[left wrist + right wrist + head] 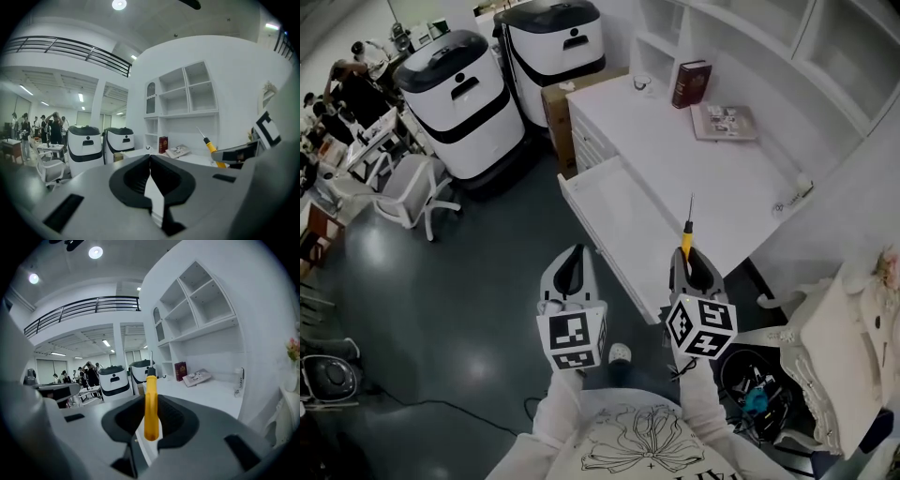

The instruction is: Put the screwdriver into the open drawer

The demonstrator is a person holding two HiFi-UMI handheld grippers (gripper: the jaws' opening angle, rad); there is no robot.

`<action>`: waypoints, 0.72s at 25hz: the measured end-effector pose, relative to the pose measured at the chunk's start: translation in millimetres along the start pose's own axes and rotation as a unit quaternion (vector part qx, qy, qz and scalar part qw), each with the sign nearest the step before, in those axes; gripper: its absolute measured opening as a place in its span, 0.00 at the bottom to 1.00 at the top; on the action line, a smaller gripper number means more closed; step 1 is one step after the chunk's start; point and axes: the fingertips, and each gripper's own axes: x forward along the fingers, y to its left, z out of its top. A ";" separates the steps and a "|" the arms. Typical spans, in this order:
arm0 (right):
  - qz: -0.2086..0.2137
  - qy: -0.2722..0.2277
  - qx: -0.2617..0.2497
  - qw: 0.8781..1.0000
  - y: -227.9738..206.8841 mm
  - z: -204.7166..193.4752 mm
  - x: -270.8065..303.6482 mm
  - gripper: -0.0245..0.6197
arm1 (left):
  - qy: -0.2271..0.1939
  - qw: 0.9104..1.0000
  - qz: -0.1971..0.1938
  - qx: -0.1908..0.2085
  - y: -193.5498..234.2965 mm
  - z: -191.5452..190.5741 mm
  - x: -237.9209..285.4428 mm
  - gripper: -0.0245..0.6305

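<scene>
Right gripper (688, 261) jaws are clamped on the yellow-handled screwdriver (686, 232), held up near the open drawer (609, 202) jutting from the desk's (675, 150) front edge. My left gripper's (572, 270) jaws are together, empty.

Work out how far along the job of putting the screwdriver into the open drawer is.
Done: the drawer stands pulled out, and the screwdriver is picked up, its yellow handle clamped in the right gripper, shaft pointing ahead. In hand: it is held in the air at the drawer's near end. Left: lower it into the drawer and let go. The left gripper is shut and empty.
</scene>
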 end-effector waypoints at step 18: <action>0.000 0.029 0.010 1.000 -17.3 4.7 88.7 0.16 | 0.025 1.000 -0.003 -0.005 18.5 -3.4 92.7 0.05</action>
